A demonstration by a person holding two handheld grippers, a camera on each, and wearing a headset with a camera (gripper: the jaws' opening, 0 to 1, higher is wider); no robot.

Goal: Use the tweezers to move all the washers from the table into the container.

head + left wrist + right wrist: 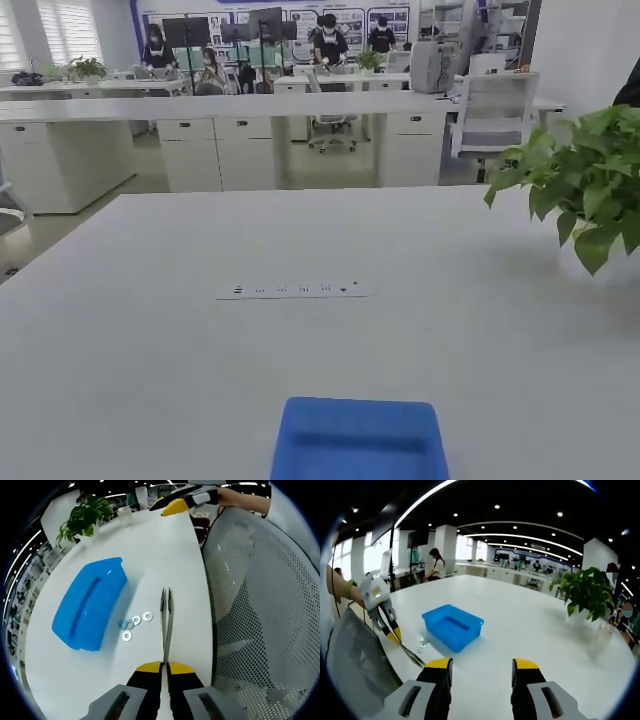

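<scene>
At the left, the left gripper is clamped tight on the handle end of the tweezers, whose thin arms reach forward over the table with nothing between the tips. Just to their right lies a small cluster of washers, flat on the table and close together. Right of them sits the blue container, near but not touching. The step in hand looks like the first pick. It likely goes best by choosing the outermost washer, bringing the tips low so one arm slips through its hole or under its edge, and squeezing gently so the flat ring does not skid into the others. Further right, the right gripper hangs with jaws spread and empty, free to steady the container
</scene>
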